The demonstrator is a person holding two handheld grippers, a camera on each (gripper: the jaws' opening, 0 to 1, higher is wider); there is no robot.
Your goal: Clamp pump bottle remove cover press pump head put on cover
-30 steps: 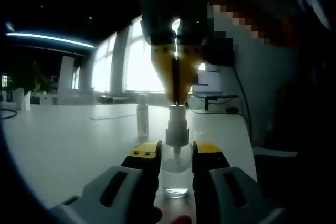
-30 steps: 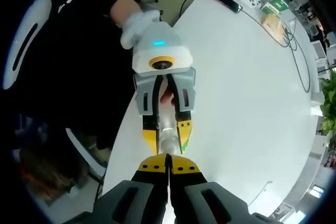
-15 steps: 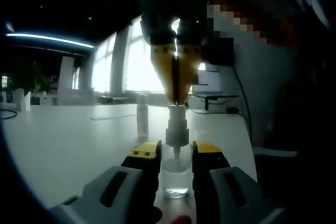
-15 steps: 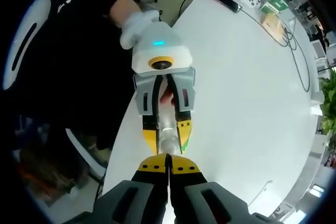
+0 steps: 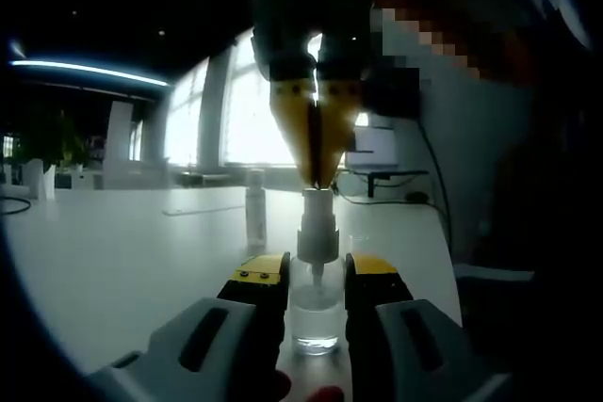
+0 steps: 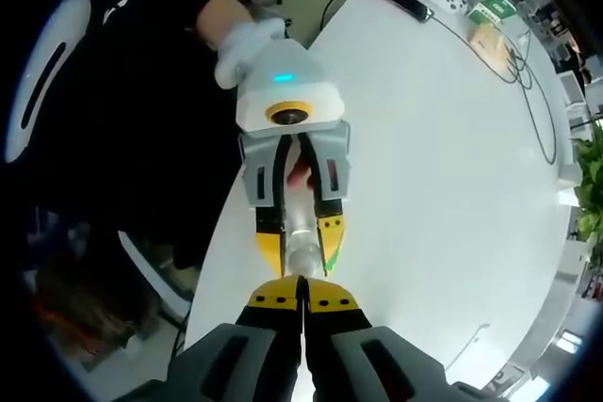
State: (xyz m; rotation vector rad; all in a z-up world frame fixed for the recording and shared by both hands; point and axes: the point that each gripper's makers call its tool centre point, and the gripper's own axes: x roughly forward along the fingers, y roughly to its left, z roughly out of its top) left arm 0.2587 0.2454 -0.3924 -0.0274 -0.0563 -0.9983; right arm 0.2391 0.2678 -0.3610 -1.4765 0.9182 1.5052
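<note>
1. Left gripper view: my left gripper (image 5: 316, 294) is clamped around the clear pump bottle (image 5: 316, 313), holding it upright on the white table (image 5: 122, 261). My right gripper (image 5: 317, 171), jaws together, touches the pump head (image 5: 317, 223) from above, apparently to press it.

2. Right gripper view: my right gripper (image 6: 302, 303), jaws together, points straight down over the bottle (image 6: 300, 249), which my left gripper (image 6: 292, 223) pinches steady near the table (image 6: 424, 167) edge.

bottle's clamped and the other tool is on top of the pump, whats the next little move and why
Probably push the right tool straight down a little. Its jaws are shut, tips resting on the pump head, which looks uncovered. The left tool clamps the clear pump bottle upright on the white table, so it should take the press. A cover-like cylinder stands farther back for later.
</note>
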